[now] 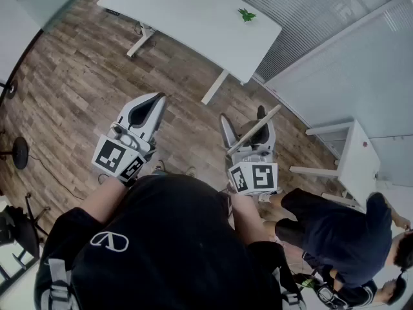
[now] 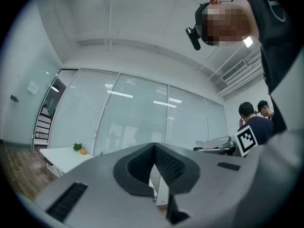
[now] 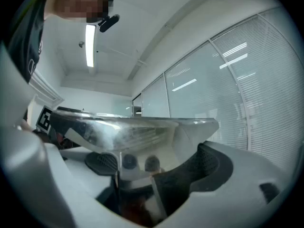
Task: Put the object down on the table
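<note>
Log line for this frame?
left tongs: shut, empty | right tongs: shut on metal object | table: ahead, object not yet down

- Floor (image 1: 71, 76): matt wood-grain planks.
- Table (image 1: 193, 18): smooth white top, matt.
- Left gripper (image 2: 154, 148): matt grey plastic shell, with black ribbed pads (image 2: 137, 166).
- Utensil (image 3: 137, 132) in the right gripper (image 3: 154, 165): glossy, mirror-like, probably polished metal.

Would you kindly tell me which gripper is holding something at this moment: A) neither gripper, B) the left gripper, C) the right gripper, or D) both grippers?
C: the right gripper is shut on a long flat object that lies across its jaws, while the left gripper has its jaws together with nothing between them.
</note>
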